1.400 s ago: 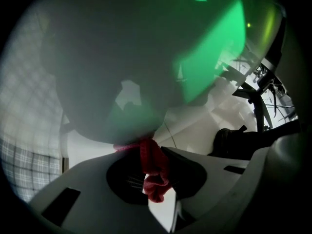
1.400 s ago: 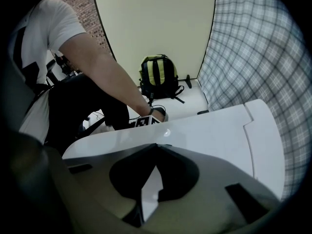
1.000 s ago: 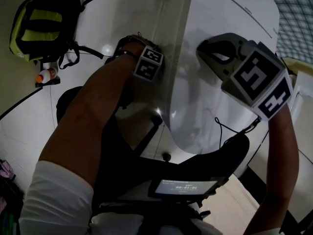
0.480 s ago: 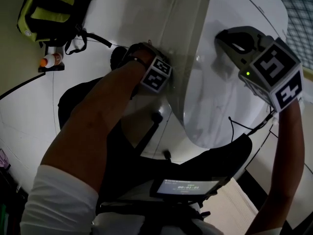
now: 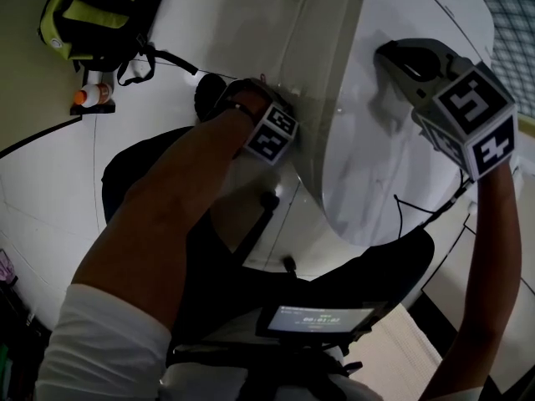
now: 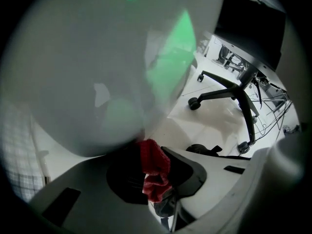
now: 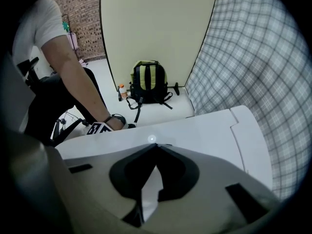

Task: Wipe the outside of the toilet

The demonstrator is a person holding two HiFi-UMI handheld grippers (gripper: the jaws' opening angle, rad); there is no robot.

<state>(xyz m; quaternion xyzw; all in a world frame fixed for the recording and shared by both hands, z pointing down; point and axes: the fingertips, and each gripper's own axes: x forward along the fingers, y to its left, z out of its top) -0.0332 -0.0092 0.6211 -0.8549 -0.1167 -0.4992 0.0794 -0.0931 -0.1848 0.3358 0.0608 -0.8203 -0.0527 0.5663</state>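
A white tiled floor [image 5: 50, 190] and a cream back wall [image 7: 156, 28] were seen around the white, closed-lid ceramic toilet [image 5: 393, 165], which stood at the right of the head view. A black and yellow-green backpack [image 5: 92, 11] and a small orange-capped bottle [image 5: 94, 96] were set on the floor behind it, well apart from it.

Only in the left gripper view was the small red terry cloth [image 6: 152, 157] shown. It was clenched between the pads of the left gripper [image 6: 156, 177], with its upper edge against the toilet's curved side. A black wheeled chair base [image 6: 229, 89] was also shown there.

In the head view that cloth was hidden by the person's hand.

The right gripper [image 7: 155, 147] was seen clenched shut on nothing, with its tips at the lid. A grey checked panel [image 7: 253, 57] was shown beside the toilet in the right gripper view.
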